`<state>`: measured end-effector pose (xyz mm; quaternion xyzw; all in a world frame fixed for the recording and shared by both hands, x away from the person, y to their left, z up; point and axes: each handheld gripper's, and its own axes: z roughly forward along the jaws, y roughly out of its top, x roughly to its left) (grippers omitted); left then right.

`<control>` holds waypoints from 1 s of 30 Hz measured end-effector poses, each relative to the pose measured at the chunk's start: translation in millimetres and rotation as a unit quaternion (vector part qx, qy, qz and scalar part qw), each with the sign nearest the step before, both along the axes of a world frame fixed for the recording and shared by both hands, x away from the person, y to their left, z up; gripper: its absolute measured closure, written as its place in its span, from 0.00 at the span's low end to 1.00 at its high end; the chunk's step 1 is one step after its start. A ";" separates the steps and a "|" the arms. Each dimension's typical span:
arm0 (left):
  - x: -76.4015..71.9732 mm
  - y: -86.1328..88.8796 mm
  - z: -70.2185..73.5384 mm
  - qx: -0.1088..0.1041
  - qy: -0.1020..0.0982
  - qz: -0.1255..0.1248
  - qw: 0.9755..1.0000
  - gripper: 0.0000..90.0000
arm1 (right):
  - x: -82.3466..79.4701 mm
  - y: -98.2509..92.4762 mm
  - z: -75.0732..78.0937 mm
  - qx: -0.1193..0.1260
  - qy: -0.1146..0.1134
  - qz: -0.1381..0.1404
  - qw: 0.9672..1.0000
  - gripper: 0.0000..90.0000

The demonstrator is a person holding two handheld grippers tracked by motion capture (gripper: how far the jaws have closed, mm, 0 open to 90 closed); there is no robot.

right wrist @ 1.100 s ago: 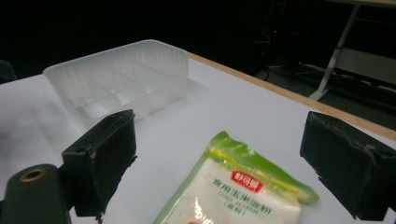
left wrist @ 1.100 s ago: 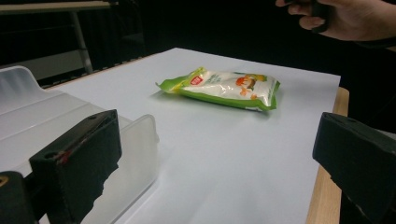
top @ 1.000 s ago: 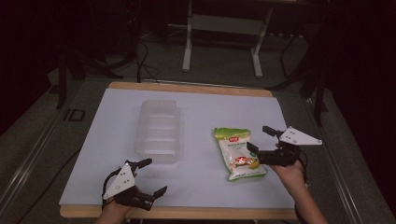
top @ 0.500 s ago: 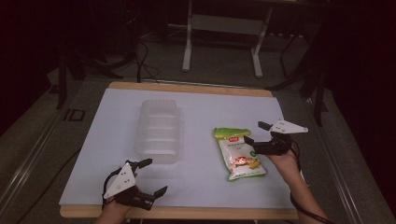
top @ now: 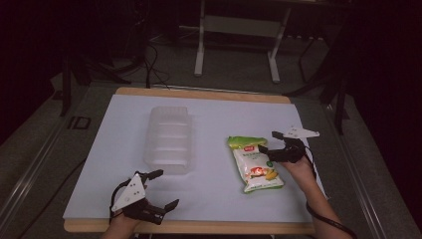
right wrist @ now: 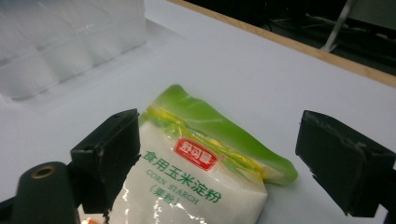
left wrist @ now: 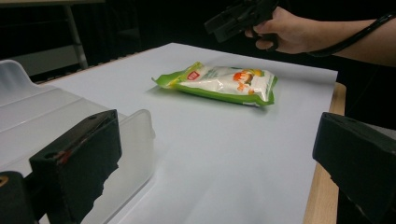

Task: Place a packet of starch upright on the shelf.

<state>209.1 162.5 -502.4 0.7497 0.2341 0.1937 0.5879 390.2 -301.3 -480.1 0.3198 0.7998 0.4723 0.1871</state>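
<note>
A green and white bag of corn starch [top: 254, 164] lies flat on the white table top, right of centre; it is also seen as the bag [left wrist: 219, 84] and the bag [right wrist: 196, 182]. My right gripper [top: 268, 141] hovers open just above the bag's green top end, its jaws wide on either side of that end and holding nothing [right wrist: 224, 154]. The left gripper view catches that right gripper [left wrist: 233, 16] raised over the bag's far side. My left gripper [top: 166, 188] rests open and empty near the table's front left edge [left wrist: 215, 154].
A clear plastic container [top: 169, 139] lies on the table left of centre, close in front of my left gripper, where it shows as the container [left wrist: 46, 121] and the container [right wrist: 60, 37]. The wooden table edge [top: 199, 226] runs along the front. Metal stand legs [top: 234, 45] stand behind the table.
My right gripper has moved away from me and slightly left, from beside the bag's middle to its green top end. The left gripper, the bag and the container have stayed put.
</note>
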 end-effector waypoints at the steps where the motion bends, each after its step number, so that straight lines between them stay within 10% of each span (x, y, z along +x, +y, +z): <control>1: 0.2 0.2 0.0 -0.001 0.000 0.000 1.000 0.02 | 1.6 -0.3 -2.1 -0.002 0.002 -0.001 1.000 0.15; 30: 2.9 0.0 -1.0 -0.003 0.012 -0.002 1.000 0.02 | 43.9 -2.5 -56.7 -0.047 0.069 -0.024 0.996 0.23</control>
